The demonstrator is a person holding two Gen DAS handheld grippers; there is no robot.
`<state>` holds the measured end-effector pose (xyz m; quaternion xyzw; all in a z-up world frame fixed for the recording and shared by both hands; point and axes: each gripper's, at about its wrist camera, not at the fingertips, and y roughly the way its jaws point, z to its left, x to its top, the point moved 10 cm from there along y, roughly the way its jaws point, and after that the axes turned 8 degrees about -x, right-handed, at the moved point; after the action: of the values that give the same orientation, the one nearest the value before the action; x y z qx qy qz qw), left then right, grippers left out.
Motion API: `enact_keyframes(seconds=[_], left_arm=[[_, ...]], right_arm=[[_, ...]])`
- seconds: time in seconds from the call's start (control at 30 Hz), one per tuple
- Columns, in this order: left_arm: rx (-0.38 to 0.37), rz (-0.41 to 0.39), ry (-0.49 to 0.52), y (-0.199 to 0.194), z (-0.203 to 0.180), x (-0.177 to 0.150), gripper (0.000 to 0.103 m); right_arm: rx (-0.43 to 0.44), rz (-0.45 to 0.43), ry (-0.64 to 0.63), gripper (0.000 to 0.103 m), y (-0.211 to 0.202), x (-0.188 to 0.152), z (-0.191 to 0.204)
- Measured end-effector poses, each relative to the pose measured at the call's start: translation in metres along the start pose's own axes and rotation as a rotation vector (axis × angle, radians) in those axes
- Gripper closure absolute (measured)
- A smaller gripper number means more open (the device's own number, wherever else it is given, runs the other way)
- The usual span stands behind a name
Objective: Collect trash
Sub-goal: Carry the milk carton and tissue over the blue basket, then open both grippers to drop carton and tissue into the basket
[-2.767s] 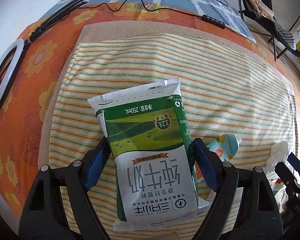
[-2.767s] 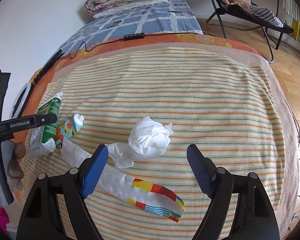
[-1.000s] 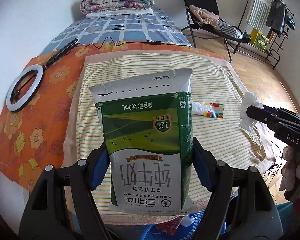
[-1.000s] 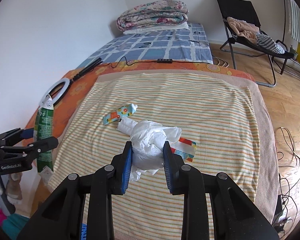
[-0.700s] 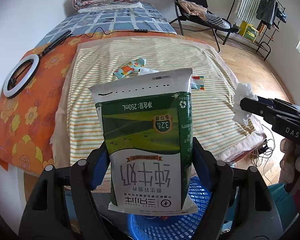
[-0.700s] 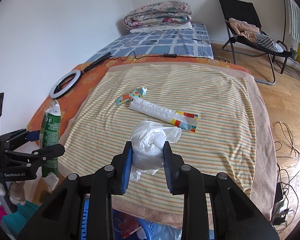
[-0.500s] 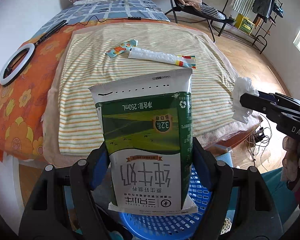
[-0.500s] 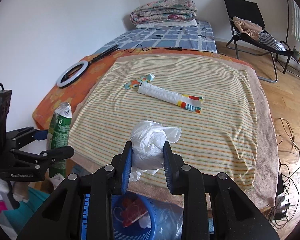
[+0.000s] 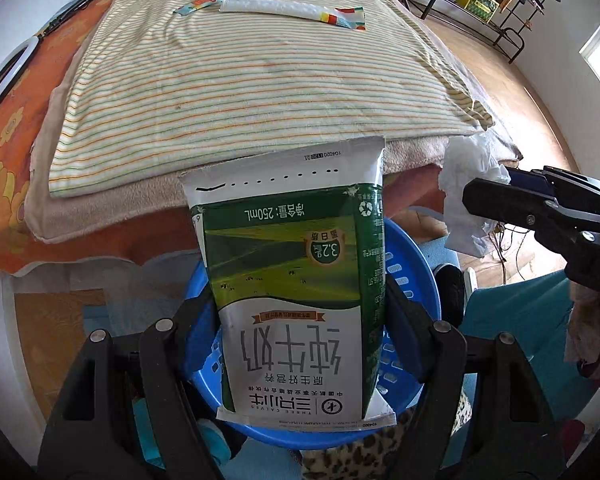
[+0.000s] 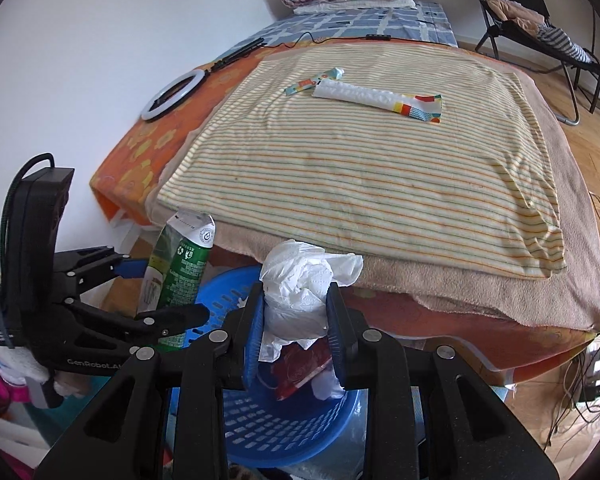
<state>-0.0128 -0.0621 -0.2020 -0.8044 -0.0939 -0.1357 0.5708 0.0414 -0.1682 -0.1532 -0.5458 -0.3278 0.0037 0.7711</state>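
My left gripper [image 9: 300, 316] is shut on a green and white milk pouch [image 9: 292, 280] and holds it over a blue plastic basket [image 9: 412, 248] at the foot of the bed. The pouch also shows in the right wrist view [image 10: 180, 268]. My right gripper [image 10: 296, 320] is shut on a crumpled white tissue [image 10: 304, 280] above the same basket [image 10: 284, 432], which holds a red wrapper [image 10: 300, 368] and white scraps. The tissue also shows at the right of the left wrist view [image 9: 472, 200]. A long white wrapper [image 10: 376, 98] and a small colourful pouch [image 10: 312, 80] lie on the striped blanket.
The striped blanket [image 10: 360, 152] covers the bed, with an orange flowered sheet [image 10: 148, 140] and a ring light [image 10: 172, 94] at its left. A folding chair [image 10: 532, 12] stands at the back right on the wooden floor. Cables [image 10: 592, 364] lie on the floor at right.
Both grippers have closed on their items, lifted them off the blanket and drawn back and down past the bed's edge. The blue basket has come into view below them.
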Motion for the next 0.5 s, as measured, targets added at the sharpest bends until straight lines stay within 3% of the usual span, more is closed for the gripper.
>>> enact_keyframes(seconds=[0.5], left_arm=[[-0.036,0.118,0.077,0.033,-0.021,-0.040,0.026]], right_arm=[[0.052,0.076,-0.013,0.075,0.022,-0.028,0.017]])
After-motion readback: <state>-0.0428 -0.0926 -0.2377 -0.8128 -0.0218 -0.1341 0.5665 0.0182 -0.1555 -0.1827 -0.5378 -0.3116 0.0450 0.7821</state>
